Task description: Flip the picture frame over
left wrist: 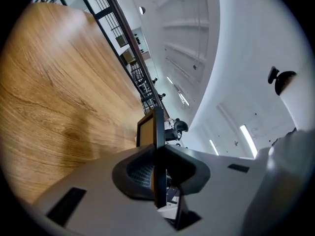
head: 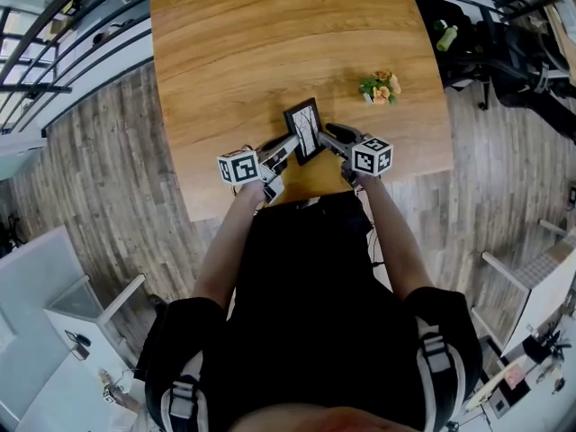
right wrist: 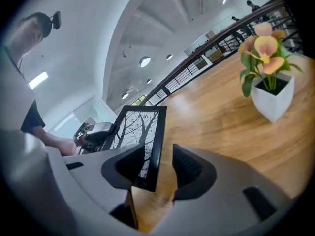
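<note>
A black picture frame (head: 304, 130) with a bare-tree print stands tilted up off the wooden table (head: 270, 34), near its front edge. My left gripper (head: 290, 143) is shut on the frame's left edge; in the left gripper view the frame (left wrist: 156, 129) shows edge-on, pinched between both pads. My right gripper (head: 326, 137) is at the frame's right side. In the right gripper view the frame (right wrist: 142, 129) sits between the jaws of the right gripper (right wrist: 158, 167), which is open, with a gap between the frame and the right pad (right wrist: 189, 167). The print faces the left pad.
A small white pot of orange flowers (head: 381, 88) stands on the table to the right of the frame, close in the right gripper view as the flower pot (right wrist: 269, 90). Railings and wood flooring surround the table. The person's body is right at the table's front edge.
</note>
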{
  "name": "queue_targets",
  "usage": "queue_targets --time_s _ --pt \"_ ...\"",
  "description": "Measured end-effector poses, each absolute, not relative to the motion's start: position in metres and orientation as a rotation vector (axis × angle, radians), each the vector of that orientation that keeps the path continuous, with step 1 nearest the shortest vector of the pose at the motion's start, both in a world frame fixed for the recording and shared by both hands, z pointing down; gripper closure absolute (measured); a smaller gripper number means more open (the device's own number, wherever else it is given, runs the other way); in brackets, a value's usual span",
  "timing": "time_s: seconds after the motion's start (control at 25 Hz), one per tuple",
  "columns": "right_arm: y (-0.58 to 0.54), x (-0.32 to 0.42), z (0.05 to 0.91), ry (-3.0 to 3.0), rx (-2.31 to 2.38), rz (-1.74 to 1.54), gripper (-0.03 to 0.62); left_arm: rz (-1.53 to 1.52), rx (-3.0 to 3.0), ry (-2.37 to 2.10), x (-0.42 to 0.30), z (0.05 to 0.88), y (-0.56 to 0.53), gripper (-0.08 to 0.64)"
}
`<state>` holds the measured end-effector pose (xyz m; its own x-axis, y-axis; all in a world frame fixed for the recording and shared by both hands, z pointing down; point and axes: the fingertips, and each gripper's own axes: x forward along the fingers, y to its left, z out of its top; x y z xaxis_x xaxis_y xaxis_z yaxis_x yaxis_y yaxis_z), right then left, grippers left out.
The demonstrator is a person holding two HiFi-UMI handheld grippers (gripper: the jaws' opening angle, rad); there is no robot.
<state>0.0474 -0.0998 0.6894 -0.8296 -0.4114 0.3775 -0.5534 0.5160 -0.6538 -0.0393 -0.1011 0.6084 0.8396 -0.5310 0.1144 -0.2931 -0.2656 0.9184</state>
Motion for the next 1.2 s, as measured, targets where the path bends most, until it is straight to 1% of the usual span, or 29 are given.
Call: queue_targets --time_s 0.16,0.2,0.28,0.4,0.56,0.76,0.8,0.88,1.2 --pt "-0.09 0.043 0.688 -2.602 0.708 1.32 0.412 -0.237 1.886 -0.57 -0.038 0.609 -0.095 0.482" --pt "-0.088 0.041 0.687 -2.606 0.676 1.349 0.424 -0.241 1.883 -0.553 -0.038 0.609 -0.094 0.482" --pt "-0.085 0.038 0.685 -2.612 0.619 1.394 0.467 -0.253 1.878 -0.522 -0.036 0.607 -0.094 0.482" --pt "-0.084 0.036 0.685 -2.613 0.583 1.448 0.437 -0.255 1.879 -0.5 -0.036 0.606 -0.096 0.482" --pt "-0.084 0.035 0.685 -2.596 0.552 1.594 0.466 -0.234 1.876 -0.469 -0.039 0.611 -0.094 0.482" --pt "-0.083 0.031 0.687 -2.57 0.533 1.674 0.463 -0.213 1.868 -0.459 -0.042 0.614 -0.095 0.482" --pt "-0.083 0.031 0.689 -2.57 0.531 1.688 0.471 -0.211 1.864 -0.458 -0.041 0.613 -0.095 0.482" --pt "-0.083 0.032 0.689 -2.557 0.536 1.689 0.479 -0.221 1.866 -0.455 -0.042 0.615 -0.096 0.482" --pt "-0.085 0.039 0.696 -2.518 0.641 1.584 0.476 -0.181 1.878 -0.494 -0.04 0.626 -0.097 0.482"
